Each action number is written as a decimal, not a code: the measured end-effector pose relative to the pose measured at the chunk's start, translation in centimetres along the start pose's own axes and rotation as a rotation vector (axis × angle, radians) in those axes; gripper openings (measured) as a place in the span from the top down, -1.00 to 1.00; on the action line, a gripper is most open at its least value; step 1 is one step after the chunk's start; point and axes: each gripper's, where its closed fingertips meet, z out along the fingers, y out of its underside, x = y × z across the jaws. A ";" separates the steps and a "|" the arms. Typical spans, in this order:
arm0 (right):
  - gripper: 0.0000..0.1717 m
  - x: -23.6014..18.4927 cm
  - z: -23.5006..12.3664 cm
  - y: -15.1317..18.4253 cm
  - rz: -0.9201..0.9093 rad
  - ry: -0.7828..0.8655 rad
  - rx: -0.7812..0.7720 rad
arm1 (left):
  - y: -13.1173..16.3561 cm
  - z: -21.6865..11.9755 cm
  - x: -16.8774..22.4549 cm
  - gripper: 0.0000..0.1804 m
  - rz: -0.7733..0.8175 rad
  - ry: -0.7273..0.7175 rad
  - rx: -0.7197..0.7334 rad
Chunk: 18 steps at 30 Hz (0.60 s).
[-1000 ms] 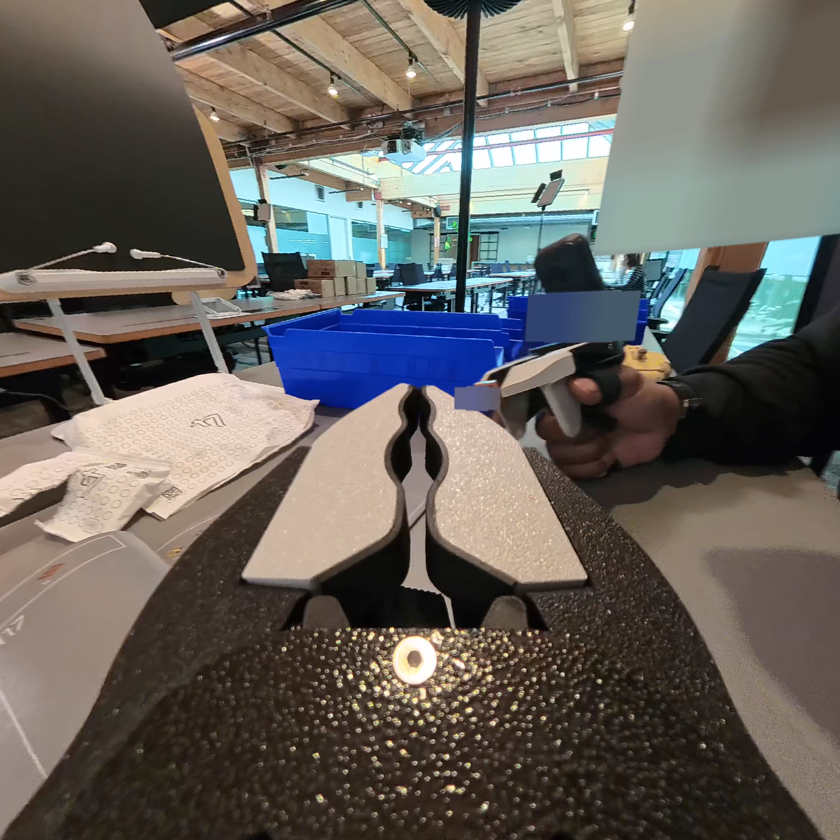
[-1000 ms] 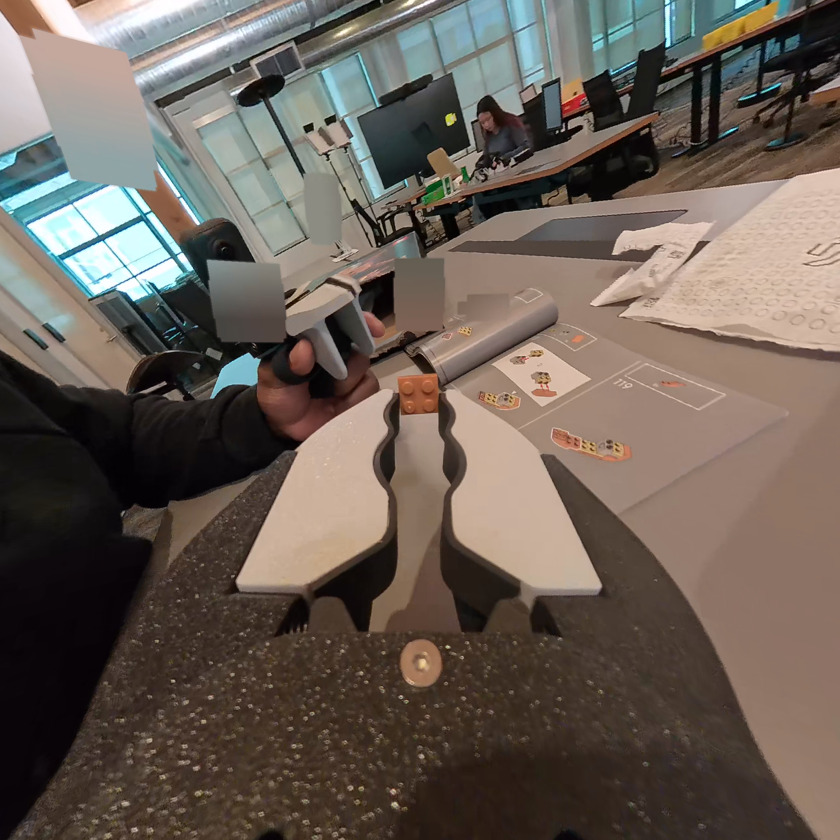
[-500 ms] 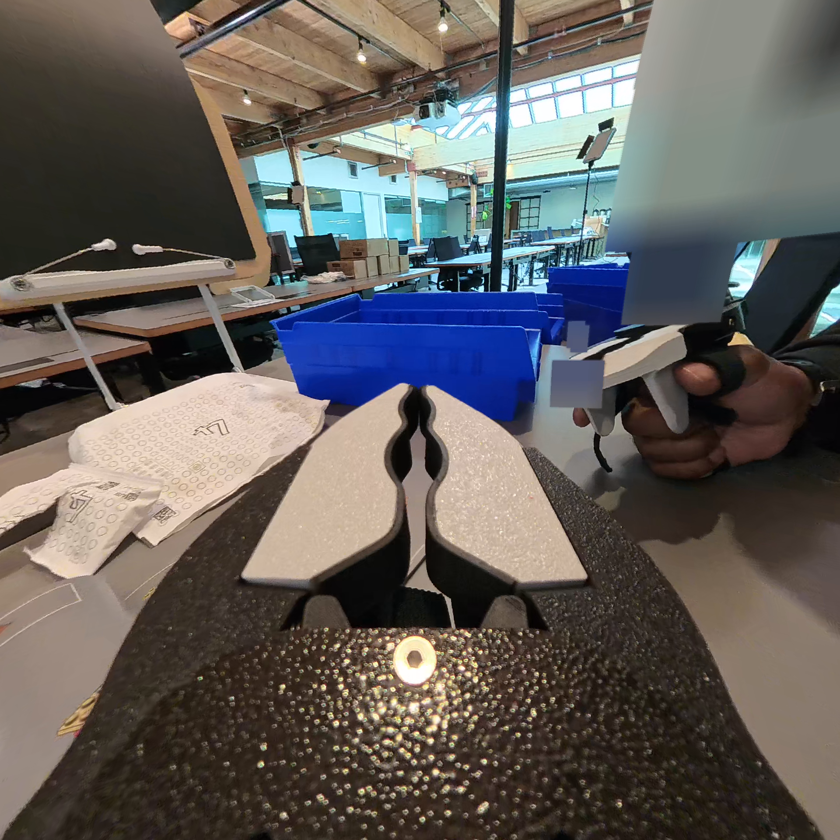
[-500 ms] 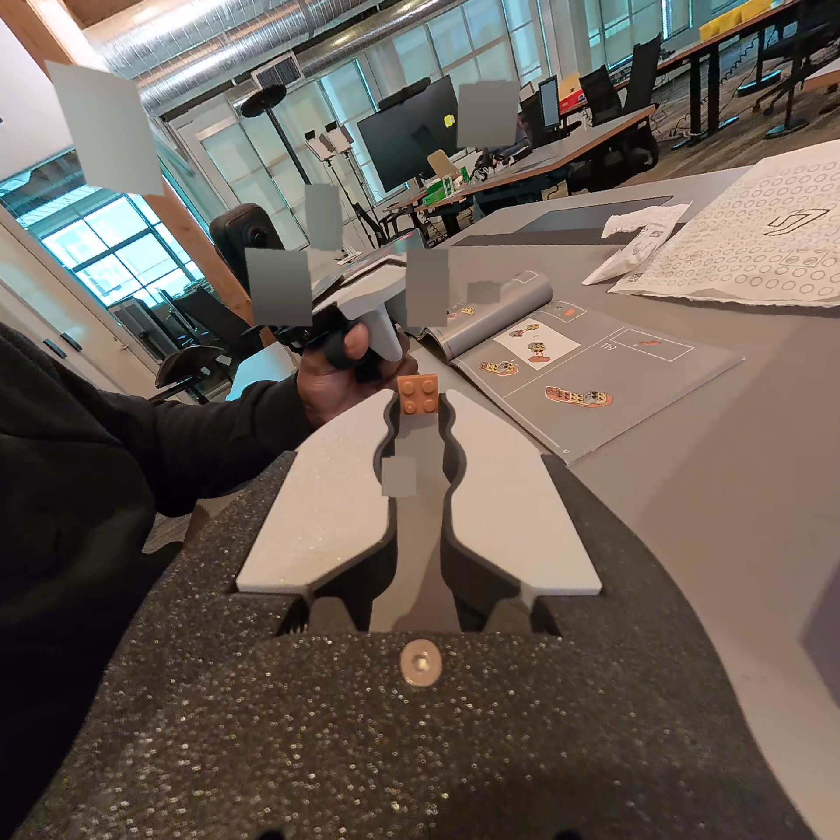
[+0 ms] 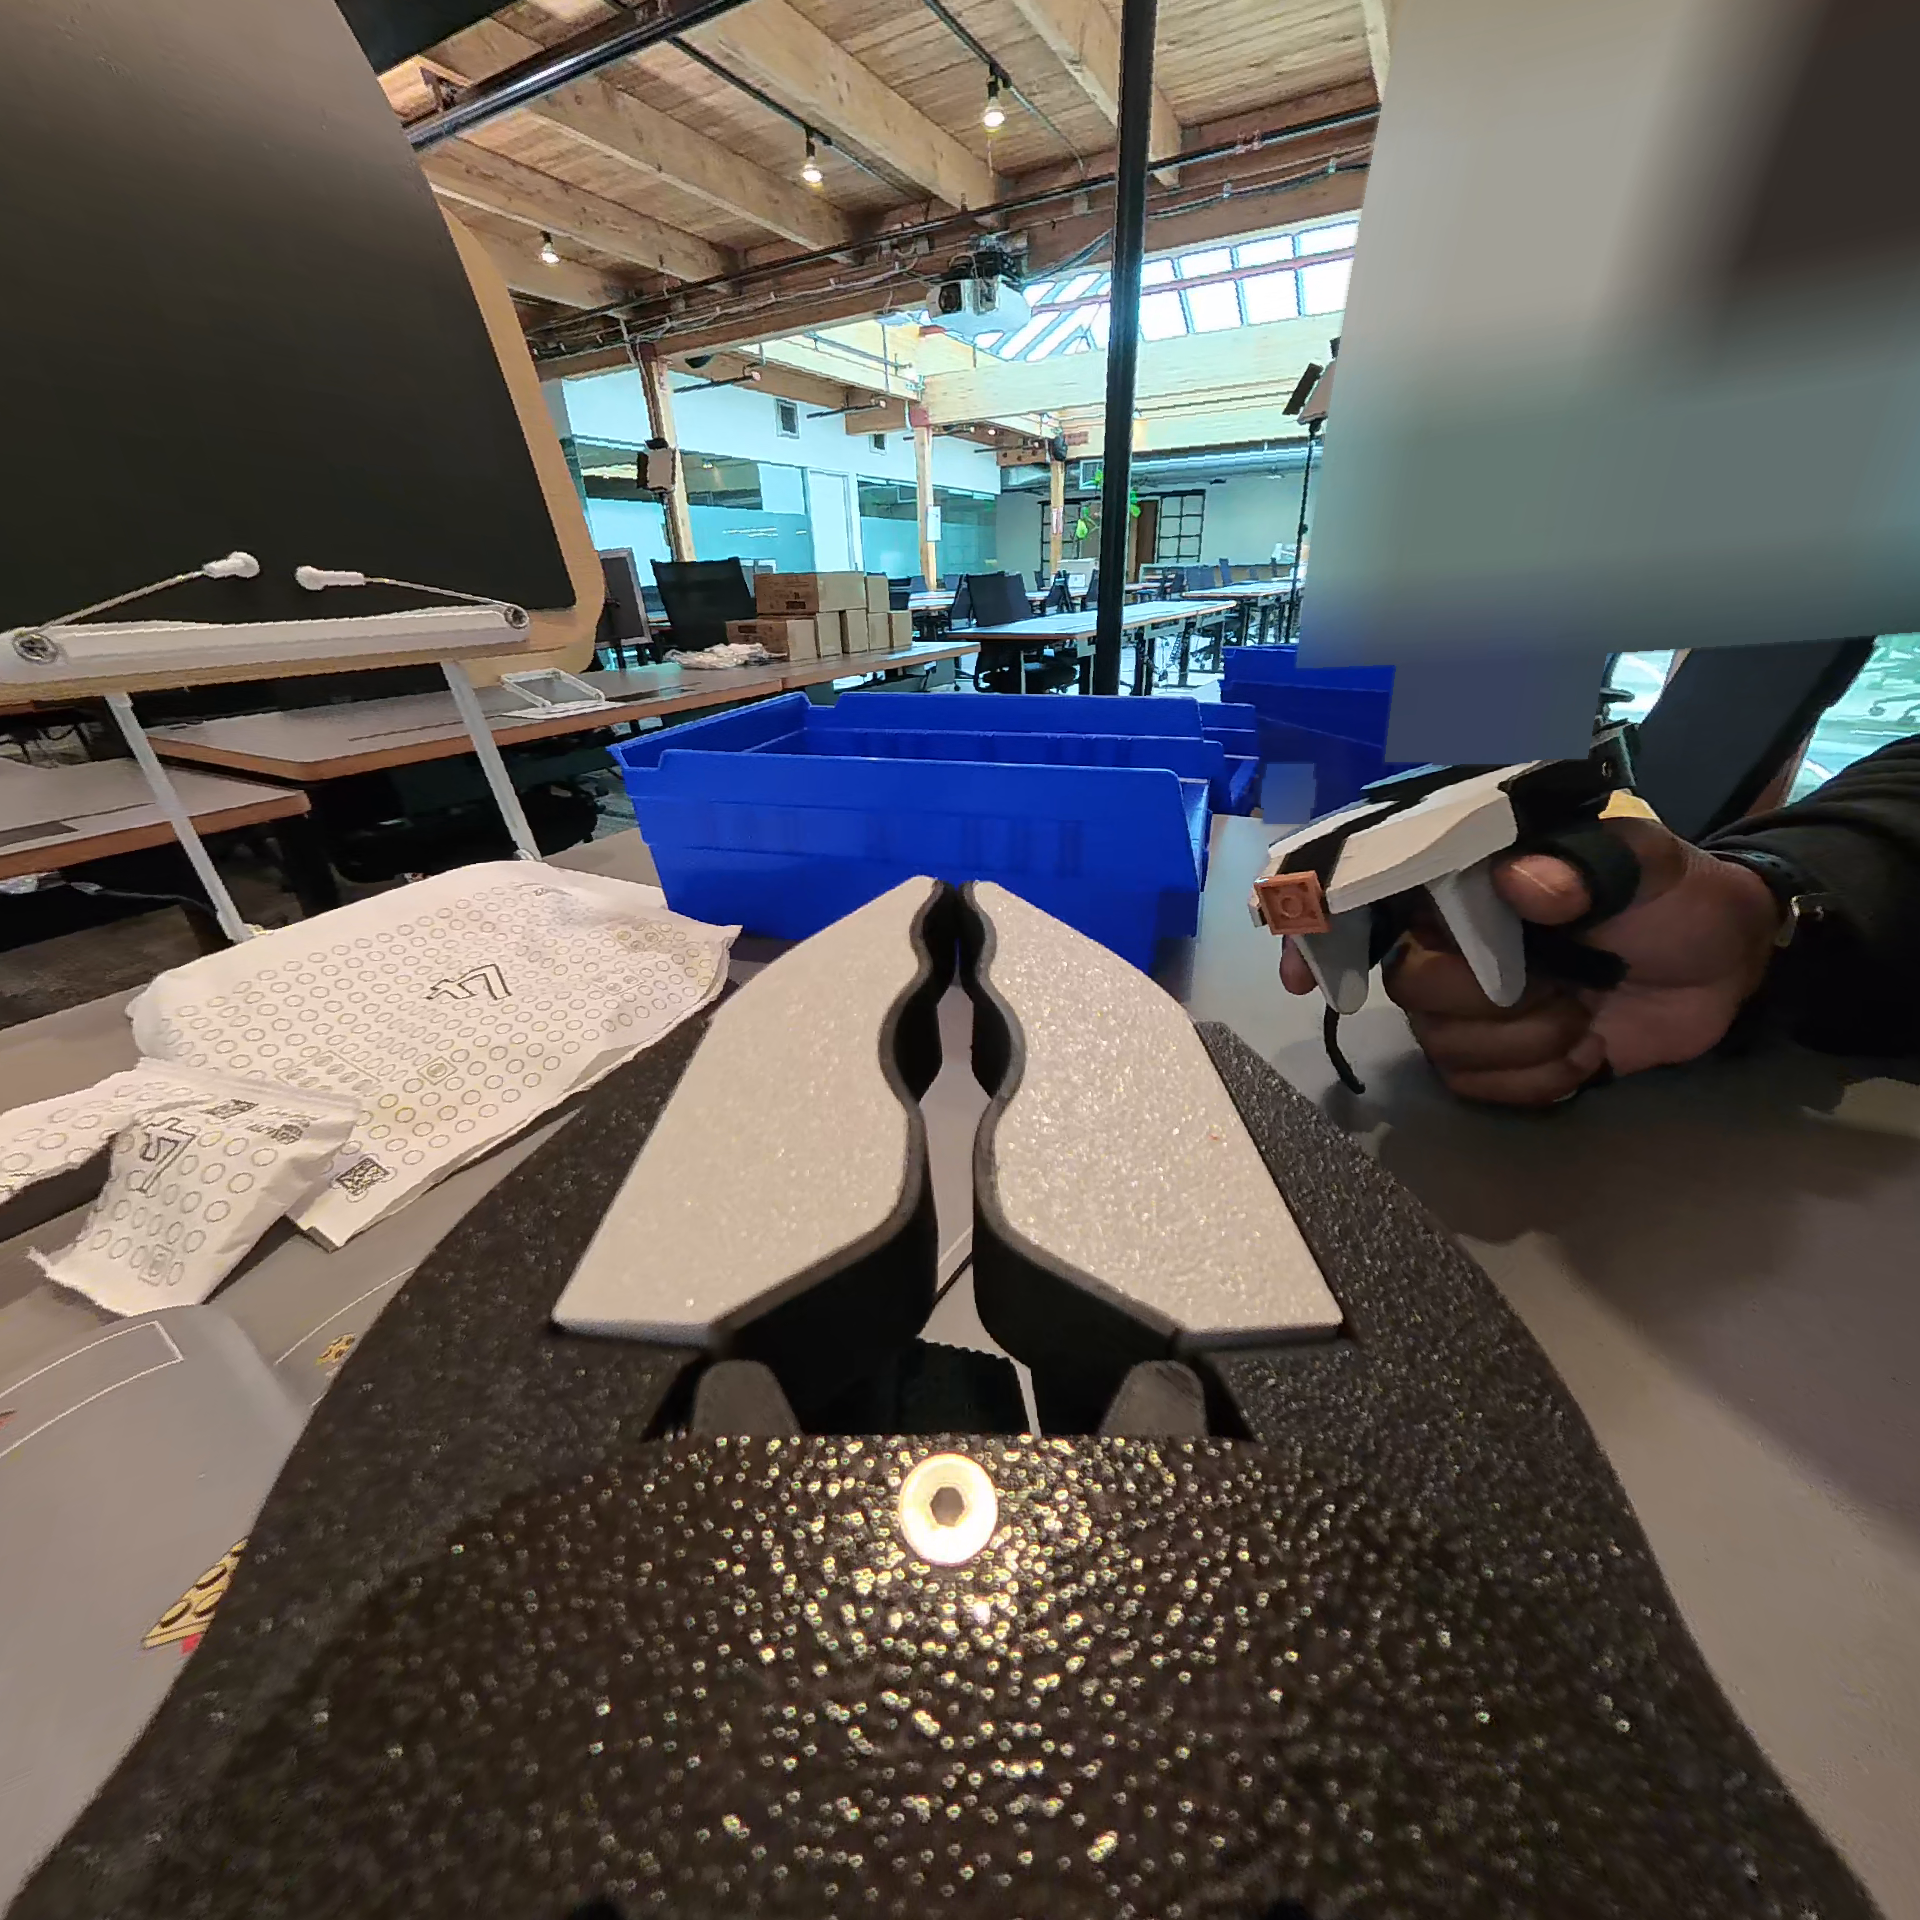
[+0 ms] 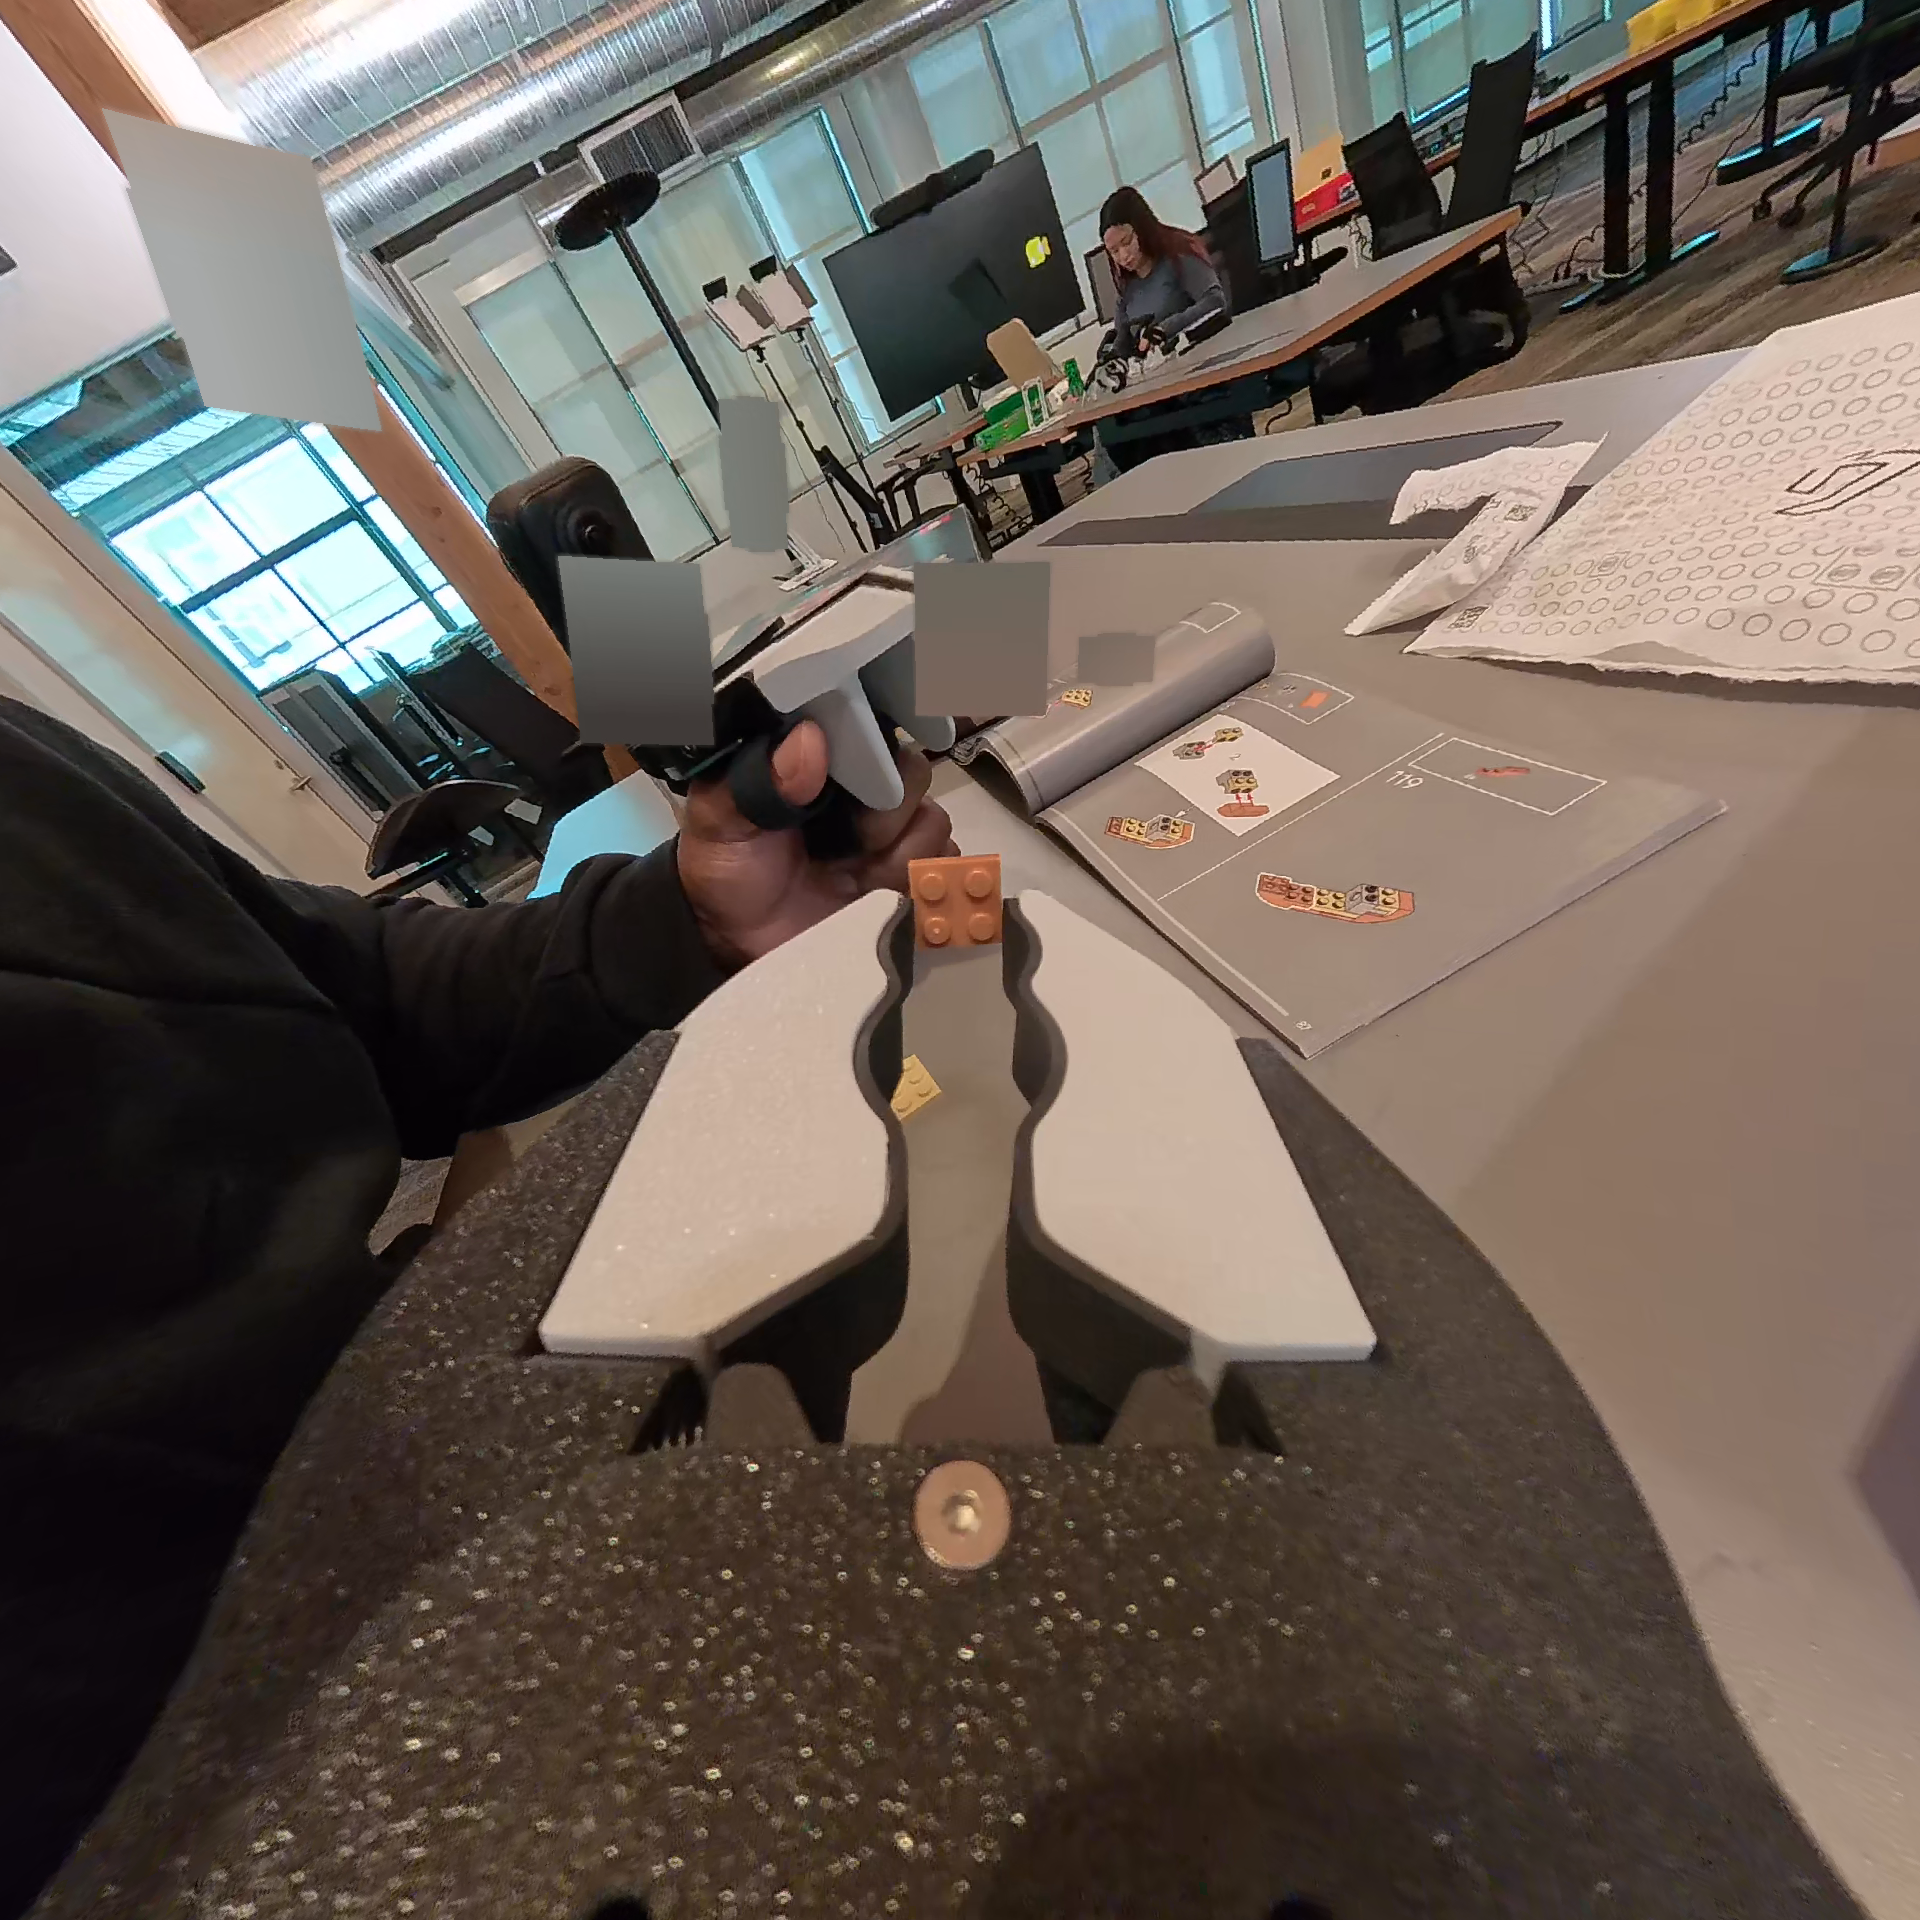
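On the worktop: I see a grey worktop [image 5: 1662, 1299] carrying everything, and both of my grippers hang just above it.
Blue bin: a big blue bin [image 5: 914, 831] stands straight ahead of my left gripper, with more blue bins behind it.
Paper bags: a large white paper bag [image 5: 416, 1018] printed with small rings lies left of that bin, and a smaller torn one [image 5: 177, 1174] lies nearer to me. In the right wrist view the same bags sit at the far right edge.
Booklet: an open instruction booklet [image 6: 1351, 852] with grey pages and pictures of brick models lies just right of my right gripper's tips.
Left gripper: my left gripper [image 5: 957, 894] has its jaws closed tip to tip, with only bare air between them. A hand [image 6: 790, 862] in a black sleeve grips its handle, just beyond my right gripper's tips.
Right gripper: my right gripper [image 6: 956, 914] has its jaws narrow, pinching a small orange brick [image 6: 956, 900] at the very tips, studs facing the camera. From the left wrist view that brick shows at the end of the gripper, lifted off the worktop.
Yellow brick: a tiny yellow brick [image 6: 914, 1089] lies on the worktop below the right jaws, partly hidden by the left finger.
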 end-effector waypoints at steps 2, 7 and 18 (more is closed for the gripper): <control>0.82 0.0 0.0 0.0 0.001 -0.001 -0.001 | 0.0 0.0 0.0 1.00 0.002 0.001 -0.001; 0.81 0.0 0.0 0.0 0.008 -0.002 -0.001 | 0.0 0.0 0.1 1.00 0.001 0.005 -0.002; 0.81 0.0 0.0 0.0 0.007 -0.004 -0.004 | 0.0 0.0 0.1 1.00 0.004 0.004 -0.004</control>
